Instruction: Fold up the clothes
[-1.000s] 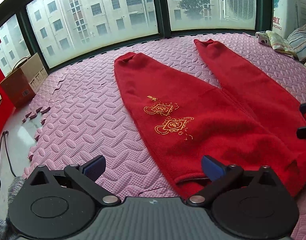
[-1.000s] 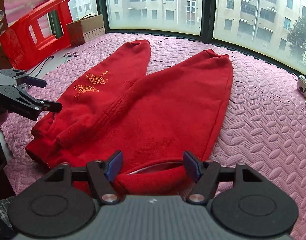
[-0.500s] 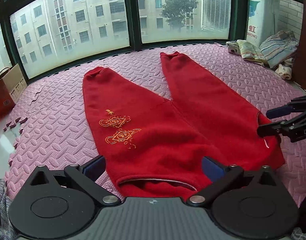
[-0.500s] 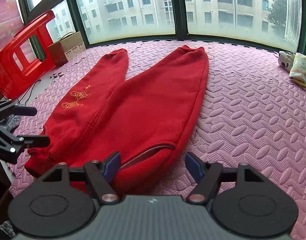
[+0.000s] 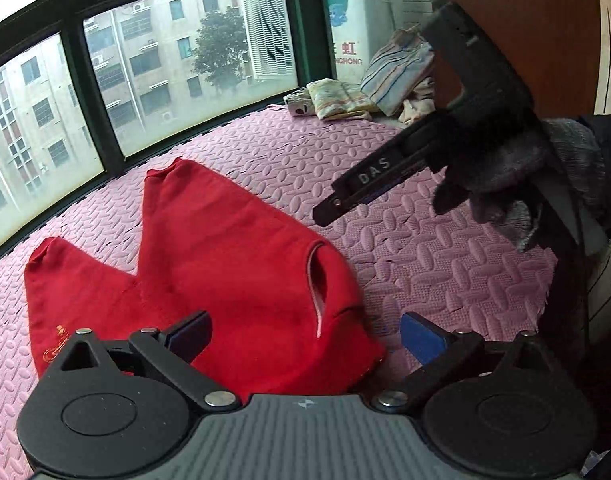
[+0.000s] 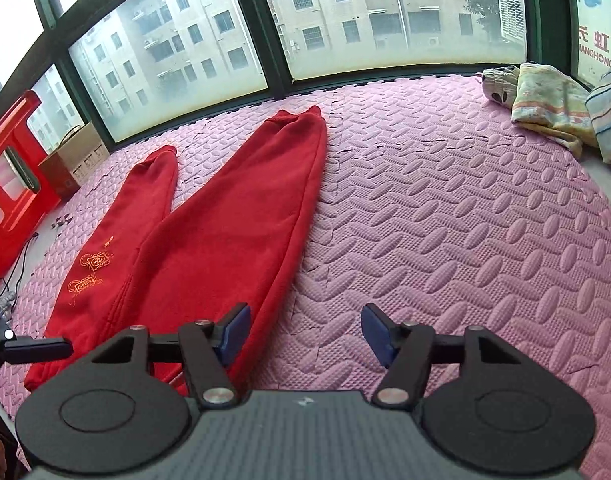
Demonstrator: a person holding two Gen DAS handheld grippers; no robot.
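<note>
In the left wrist view, the left hand-held gripper [image 5: 303, 334] hangs wide open and empty over the waist end of the red trousers [image 5: 225, 280], which lie flat on the pink foam floor mat [image 5: 425, 248]. In the right wrist view, the right hand-held gripper [image 6: 305, 334] is also spread wide with nothing in it, above the mat just beside the trousers' right edge.

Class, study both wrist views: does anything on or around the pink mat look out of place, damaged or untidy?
Yes. At the pink foam mat's left edge, small loose mat pieces lie scattered on the bare floor. The red trousers lie flat with legs spread, unfolded. Both grippers, left and right, are open and hold nothing.
</note>
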